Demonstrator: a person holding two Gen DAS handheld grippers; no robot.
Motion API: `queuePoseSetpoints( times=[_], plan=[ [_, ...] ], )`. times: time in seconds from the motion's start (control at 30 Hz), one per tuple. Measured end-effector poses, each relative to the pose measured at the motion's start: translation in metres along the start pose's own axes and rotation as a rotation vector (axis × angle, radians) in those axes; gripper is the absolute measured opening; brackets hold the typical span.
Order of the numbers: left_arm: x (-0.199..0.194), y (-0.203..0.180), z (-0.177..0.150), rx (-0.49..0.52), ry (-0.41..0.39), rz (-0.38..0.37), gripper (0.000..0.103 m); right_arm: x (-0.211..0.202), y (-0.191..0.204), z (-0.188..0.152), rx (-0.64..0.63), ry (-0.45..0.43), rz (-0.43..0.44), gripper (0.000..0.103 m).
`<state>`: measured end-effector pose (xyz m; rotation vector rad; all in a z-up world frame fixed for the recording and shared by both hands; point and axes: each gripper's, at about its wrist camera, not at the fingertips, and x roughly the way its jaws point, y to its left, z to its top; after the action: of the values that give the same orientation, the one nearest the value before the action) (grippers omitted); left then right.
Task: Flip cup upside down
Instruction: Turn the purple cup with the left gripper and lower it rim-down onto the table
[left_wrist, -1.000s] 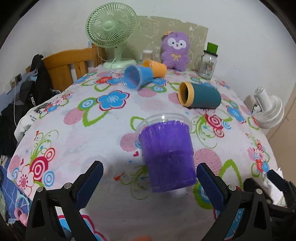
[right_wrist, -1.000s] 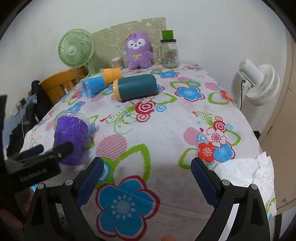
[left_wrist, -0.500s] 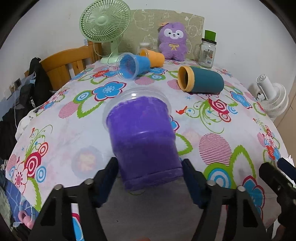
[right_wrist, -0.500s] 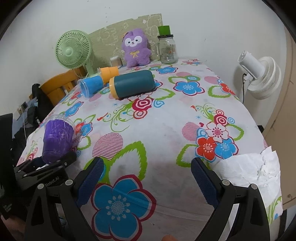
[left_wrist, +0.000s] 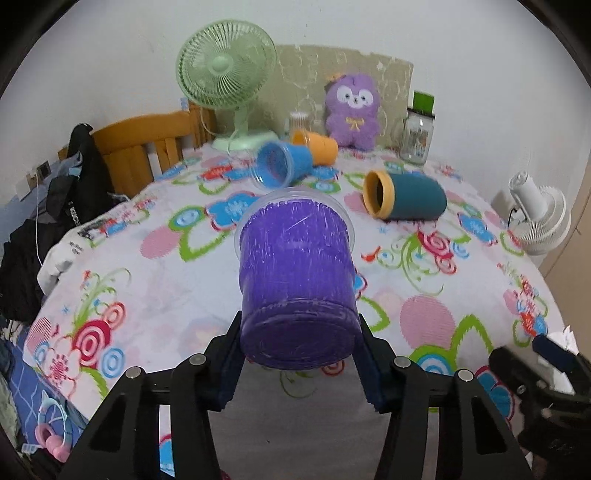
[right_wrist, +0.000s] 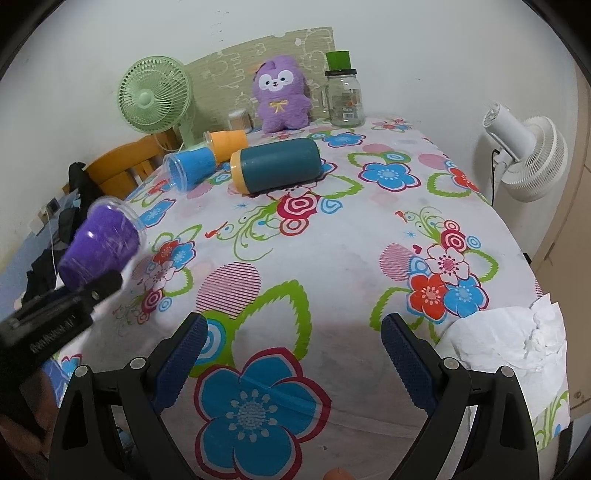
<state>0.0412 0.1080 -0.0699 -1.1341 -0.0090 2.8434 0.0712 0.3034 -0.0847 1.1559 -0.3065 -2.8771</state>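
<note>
- The purple cup (left_wrist: 295, 284) is clamped near its base between the two fingers of the left gripper (left_wrist: 299, 354), held clear of the flowered tablecloth (left_wrist: 424, 280) over its near-left part, base toward the camera and clear-rimmed mouth pointing away and slightly up.
- A second ago that gripper was spread wide with the cup standing on the cloth between its fingers; half a second ago the fingers were drawing in on it; now they grip it and it is off the table and tipped. From the right wrist view the cup (right_wrist: 101, 245) shows tilted in the air, mouth up and to the right.
- Judging from this, the grasp and lift are done and the turn is only begun: the mouth has yet to come round to face down before the cup can be set on the cloth.
- The right gripper (right_wrist: 291, 354) hangs released, fingers well apart and holding nothing, over the near edge, much as before.
- Farther off lie a blue cup (left_wrist: 282, 166), an orange cup (left_wrist: 317, 146) and a teal tumbler (left_wrist: 406, 195), all on their sides.
</note>
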Motion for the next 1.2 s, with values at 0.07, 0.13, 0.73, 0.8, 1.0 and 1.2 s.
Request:
queuePoseSetpoints(
  times=[0.07,0.13,0.73,0.8,1.0,1.2],
  plan=[
    [-0.006,0.003,0.004,-0.005,-0.020,0.000,0.055,-0.001,0.002,0.000,-0.005,-0.001,0.001,0.096],
    [-0.011,0.006,0.008,-0.014,-0.035,-0.003,0.055,-0.001,0.004,0.000,-0.011,-0.003,0.003,0.096],
    [-0.033,0.015,0.016,-0.022,-0.066,0.001,0.055,0.002,0.014,-0.002,-0.033,0.016,0.022,0.096],
    [-0.034,0.015,0.016,-0.022,-0.065,0.003,0.056,0.003,0.016,-0.002,-0.037,0.021,0.024,0.096],
    [-0.036,0.018,0.015,-0.023,-0.068,0.006,0.056,0.007,0.018,-0.003,-0.039,0.028,0.027,0.096],
    [-0.035,0.020,0.015,-0.026,-0.062,0.013,0.056,0.008,0.019,-0.003,-0.044,0.034,0.029,0.096]
  ],
)
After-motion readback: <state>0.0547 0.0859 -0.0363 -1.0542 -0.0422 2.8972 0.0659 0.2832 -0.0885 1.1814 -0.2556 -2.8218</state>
